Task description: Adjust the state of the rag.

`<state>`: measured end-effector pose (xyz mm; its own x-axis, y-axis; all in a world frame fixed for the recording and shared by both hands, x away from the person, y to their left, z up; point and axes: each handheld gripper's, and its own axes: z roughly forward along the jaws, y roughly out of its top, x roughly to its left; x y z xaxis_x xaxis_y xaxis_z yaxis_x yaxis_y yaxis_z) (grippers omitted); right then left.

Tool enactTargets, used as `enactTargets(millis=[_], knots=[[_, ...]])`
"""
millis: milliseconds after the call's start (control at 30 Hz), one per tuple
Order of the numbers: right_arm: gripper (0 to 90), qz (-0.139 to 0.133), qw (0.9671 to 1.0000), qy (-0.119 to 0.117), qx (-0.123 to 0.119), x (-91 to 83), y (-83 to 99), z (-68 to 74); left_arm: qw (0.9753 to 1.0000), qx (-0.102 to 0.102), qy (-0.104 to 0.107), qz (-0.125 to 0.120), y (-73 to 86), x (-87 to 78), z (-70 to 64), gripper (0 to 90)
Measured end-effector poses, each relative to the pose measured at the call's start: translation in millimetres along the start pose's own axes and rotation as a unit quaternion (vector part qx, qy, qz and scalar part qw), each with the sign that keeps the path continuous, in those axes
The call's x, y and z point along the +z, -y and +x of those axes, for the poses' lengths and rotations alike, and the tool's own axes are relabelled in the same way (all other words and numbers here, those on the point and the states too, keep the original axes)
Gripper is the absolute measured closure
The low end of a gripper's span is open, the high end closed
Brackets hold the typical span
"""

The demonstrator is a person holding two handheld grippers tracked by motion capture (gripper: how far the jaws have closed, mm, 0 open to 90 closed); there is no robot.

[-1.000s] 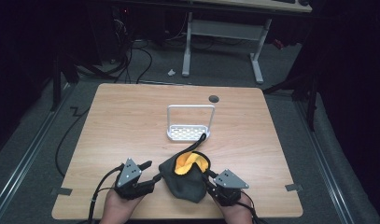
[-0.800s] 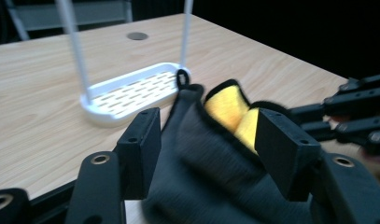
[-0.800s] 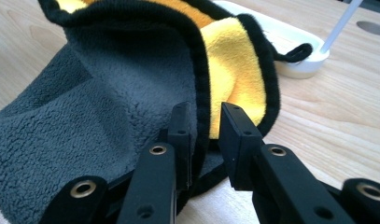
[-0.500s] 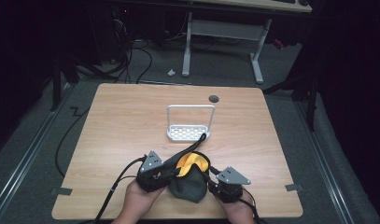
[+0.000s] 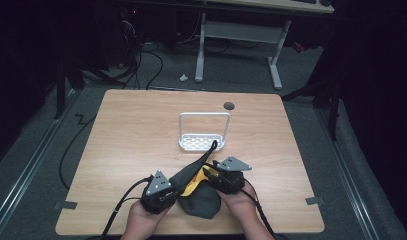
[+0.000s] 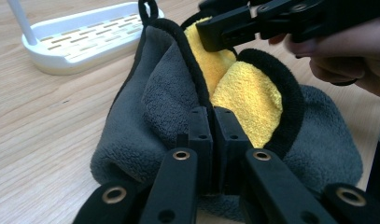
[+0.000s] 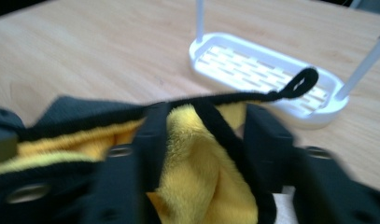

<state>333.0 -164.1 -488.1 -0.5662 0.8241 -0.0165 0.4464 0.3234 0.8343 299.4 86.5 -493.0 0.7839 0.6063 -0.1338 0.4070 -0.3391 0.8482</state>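
A: Change since half a second ago: your left gripper has pulled back toward the near edge; your right gripper has come forward over the cloth's opening.

B: Item held?

A: One grey fleece cloth, yellow lining, black trim, black hanging loop. It lies on the wooden table near the front edge, between your hands, its loop reaching the white rack.

B: Jaws?

A: Left pair is pressed together, clamped on the cloth's black rim. Right pair stands apart, with a fold of yellow lining and black trim between them.
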Motion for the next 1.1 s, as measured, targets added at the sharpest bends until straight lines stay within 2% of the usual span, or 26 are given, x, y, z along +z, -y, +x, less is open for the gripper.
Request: enactTargets(millis=[33, 67, 133, 167, 200, 233, 267, 367, 567, 633, 700, 767, 867, 933, 967, 1000, 1100], knots=[[75.7, 0.0, 1.0, -0.001, -0.005, -1.6, 1.1, 0.8, 1.0, 0.0, -0.002, 0.001, 1.2, -2.4, 1.1, 86.6], [79.5, -0.003, 0.9999, 0.003, -0.01, -4.7, 2.0, 2.5, 1.0, 0.0, -0.003, 0.0, 2.6, -4.8, 2.4, 86.8], [82.7, -0.01, 0.9997, 0.009, -0.019, -12.4, 2.8, 3.9, 1.0, -0.001, -0.007, -0.003, 4.9, -11.4, 5.3, 86.9], [83.2, -0.015, 0.9995, 0.02, -0.021, -22.8, 4.6, 1.6, 0.9999, 0.0, -0.011, -0.004, 6.0, -15.6, 6.7, 87.0], [83.2, -0.015, 0.9995, 0.02, -0.021, -22.8, 4.6, 1.6, 0.9998, 0.002, -0.016, -0.007, 7.3, -20.0, 8.3, 87.0], [83.2, -0.02, 0.999, 0.035, -0.02, -34.6, 9.8, -5.5, 0.9997, 0.002, -0.021, -0.009, 8.6, -24.7, 10.8, 87.0], [83.2, -0.02, 0.999, 0.035, -0.02, -34.6, 9.8, -5.5, 0.9996, 0.002, -0.027, -0.009, 10.2, -29.6, 13.7, 87.0], [83.2, -0.019, 0.9977, 0.064, -0.011, -52.0, 22.9, -21.3, 0.9988, -0.005, -0.047, -0.011, 16.8, -44.2, 24.9, 87.0], [83.1, -0.02, 0.9936, 0.108, 0.028, -87.8, 50.8, -50.8, 0.9962, -0.028, -0.08, -0.019, 31.0, -69.8, 43.8, 87.1], [83.0, -0.021, 0.9928, 0.112, 0.036, -98.0, 56.3, -54.3, 0.9963, -0.031, -0.078, -0.015, 35.0, -74.4, 43.6, 87.2], [82.9, -0.023, 0.9928, 0.112, 0.038, -107.1, 61.9, -52.2, 0.9969, -0.019, -0.077, 0.001, 40.7, -77.2, 37.4, 87.2], [82.7, -0.016, 0.9932, 0.108, 0.041, -113.2, 68.7, -48.1, 0.9966, -0.011, -0.076, 0.029, 50.3, -76.4, 31.9, 87.2], [79.2, 0.001, 0.9944, 0.094, 0.049, -115.0, 80.0, -43.6, 0.9938, -0.019, -0.08, 0.075, 66.3, -74.6, 33.5, 87.1], [74.5, 0.008, 0.9951, 0.082, 0.055, -113.2, 83.1, -42.0, 0.9907, -0.02, -0.097, 0.094, 72.4, -76.7, 39.2, 86.9], [72.7, 0.008, 0.9957, 0.076, 0.053, -111.5, 82.3, -40.6, 0.9896, -0.025, -0.104, 0.096, 74.2, -78.7, 43.4, 86.9], [71.6, 0.007, 0.9961, 0.073, 0.05, -109.8, 80.5, -38.2, 0.9879, -0.028, -0.116, 0.099, 75.5, -81.1, 48.2, 86.9], [70.9, 0.001, 0.9965, 0.076, 0.035, -103.6, 74.4, -30.6, 0.9801, -0.038, -0.16, 0.111, 80.3, -86.4, 67.3, 86.7]])
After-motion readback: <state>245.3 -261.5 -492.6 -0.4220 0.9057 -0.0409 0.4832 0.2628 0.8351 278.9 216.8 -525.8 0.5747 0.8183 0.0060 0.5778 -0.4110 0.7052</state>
